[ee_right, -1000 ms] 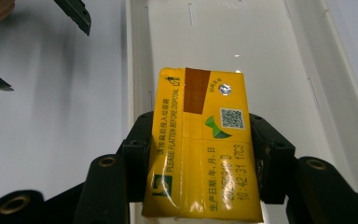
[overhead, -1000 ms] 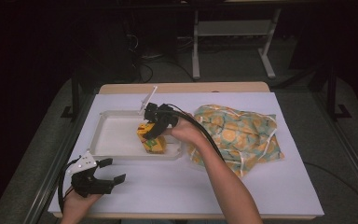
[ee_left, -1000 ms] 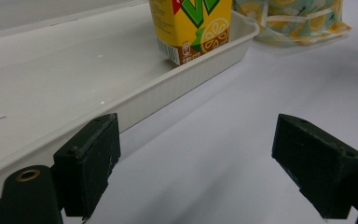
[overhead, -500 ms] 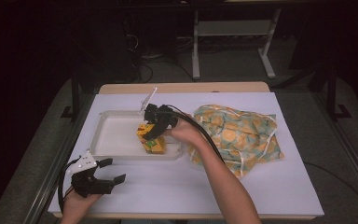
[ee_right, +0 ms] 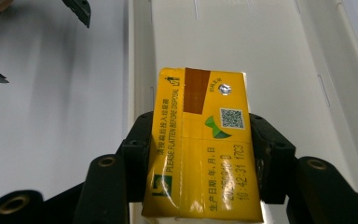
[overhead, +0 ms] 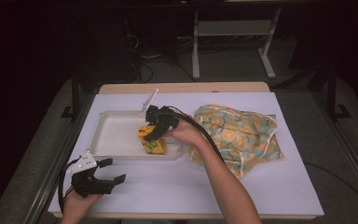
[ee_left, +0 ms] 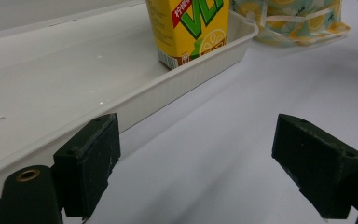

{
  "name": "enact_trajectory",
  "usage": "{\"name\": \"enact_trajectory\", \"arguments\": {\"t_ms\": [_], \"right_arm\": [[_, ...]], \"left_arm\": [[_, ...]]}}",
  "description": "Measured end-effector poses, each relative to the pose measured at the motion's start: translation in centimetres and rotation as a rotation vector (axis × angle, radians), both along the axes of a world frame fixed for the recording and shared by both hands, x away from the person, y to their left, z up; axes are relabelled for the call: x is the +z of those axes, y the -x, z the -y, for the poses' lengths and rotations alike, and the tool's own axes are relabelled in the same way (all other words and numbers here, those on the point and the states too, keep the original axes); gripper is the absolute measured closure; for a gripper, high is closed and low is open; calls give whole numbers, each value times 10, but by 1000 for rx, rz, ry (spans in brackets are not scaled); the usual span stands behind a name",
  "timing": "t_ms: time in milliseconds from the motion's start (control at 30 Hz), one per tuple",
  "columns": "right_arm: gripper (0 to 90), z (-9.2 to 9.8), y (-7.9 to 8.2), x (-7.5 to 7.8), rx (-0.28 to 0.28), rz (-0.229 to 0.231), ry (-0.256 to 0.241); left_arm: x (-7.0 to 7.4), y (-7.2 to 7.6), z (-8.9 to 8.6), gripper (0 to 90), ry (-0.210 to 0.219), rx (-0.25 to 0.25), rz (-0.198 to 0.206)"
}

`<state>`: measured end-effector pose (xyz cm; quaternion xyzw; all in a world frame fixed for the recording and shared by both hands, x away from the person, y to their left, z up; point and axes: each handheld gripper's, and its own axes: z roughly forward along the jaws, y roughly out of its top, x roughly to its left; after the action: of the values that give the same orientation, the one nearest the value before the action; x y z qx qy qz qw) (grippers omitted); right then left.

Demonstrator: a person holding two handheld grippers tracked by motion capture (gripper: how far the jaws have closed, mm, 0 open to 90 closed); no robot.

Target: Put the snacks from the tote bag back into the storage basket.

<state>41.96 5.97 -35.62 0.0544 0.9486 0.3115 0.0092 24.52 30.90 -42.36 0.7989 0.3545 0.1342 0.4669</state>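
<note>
A yellow juice carton (overhead: 152,141) stands upright in the near right corner of a white tray (overhead: 114,133). My right gripper (overhead: 154,130) comes down on it from above, shut on the carton (ee_right: 204,140) with a black jaw pressed to each side. In the left gripper view the carton (ee_left: 191,28) rests on the tray floor (ee_left: 65,70). My left gripper (overhead: 108,179) lies near the table's front left edge, in front of the tray. It is open, and white table shows between its jaws (ee_left: 200,168).
A drawstring bag (overhead: 240,135) printed with orange and lemon slices lies on the white table to the right of the tray, also seen as the bag (ee_left: 289,18) beyond the tray corner. Bare white table (overhead: 177,186) spreads across the front.
</note>
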Motion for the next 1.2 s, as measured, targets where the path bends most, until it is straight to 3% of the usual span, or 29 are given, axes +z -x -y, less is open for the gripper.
{"name": "enact_trajectory", "arguments": {"t_ms": [1200], "right_arm": [[485, 13, 0, -6, 21, -6, 7]], "left_arm": [[0, 0, 1, 148, -4, -2, -2]]}}
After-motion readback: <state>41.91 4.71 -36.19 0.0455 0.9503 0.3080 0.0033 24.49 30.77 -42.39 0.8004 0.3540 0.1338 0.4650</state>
